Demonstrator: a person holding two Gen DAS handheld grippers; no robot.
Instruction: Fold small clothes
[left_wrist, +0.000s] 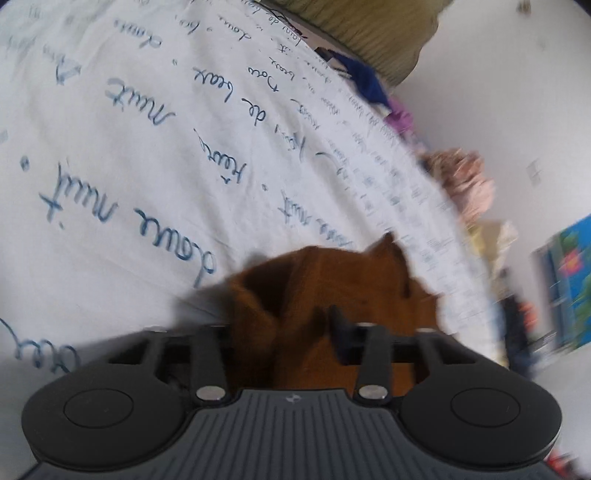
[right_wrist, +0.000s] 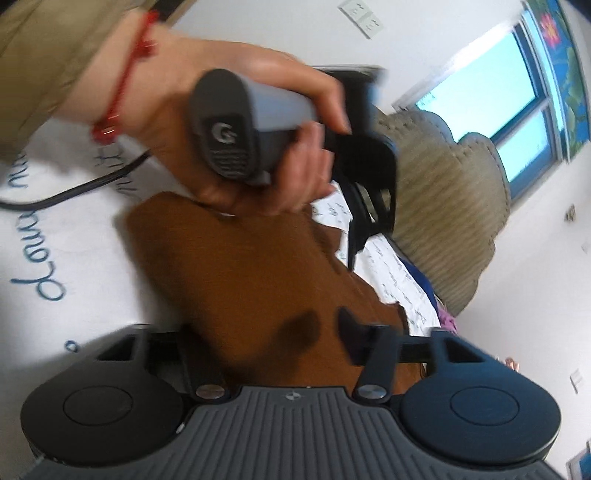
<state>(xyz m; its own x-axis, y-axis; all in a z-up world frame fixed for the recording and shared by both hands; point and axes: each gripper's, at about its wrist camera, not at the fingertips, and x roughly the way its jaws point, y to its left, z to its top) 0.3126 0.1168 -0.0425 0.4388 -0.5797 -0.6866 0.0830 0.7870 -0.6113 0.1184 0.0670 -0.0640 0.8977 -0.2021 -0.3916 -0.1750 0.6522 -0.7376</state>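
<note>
The left claw (left_wrist: 295, 332) was pinching a bunched fold of the brown garment (left_wrist: 332, 280) low in the middle of the left wrist view, cloth filling the gap between its fingers. In the right wrist view the right claw (right_wrist: 280, 332) likewise had brown cloth packed between its fingers at the bottom centre, so it appeared pressed onto the fabric. Above it, at upper left, a hand (right_wrist: 236, 122) gripped the handle of the other tool.

Both edges seemed to have been taken, so the step in hand was probably the start of a fold. The next move likely called for lifting both ends together and carrying them across evenly, keeping the cloth from slipping.

The garment lay on the bed, on a white sheet (left_wrist: 129, 147) printed with blue handwriting. It looked soft, thick and rumpled, rust-brown, with a dark shadow (right_wrist: 299, 328) near the right claw. Its exact shape could not be told.
</note>
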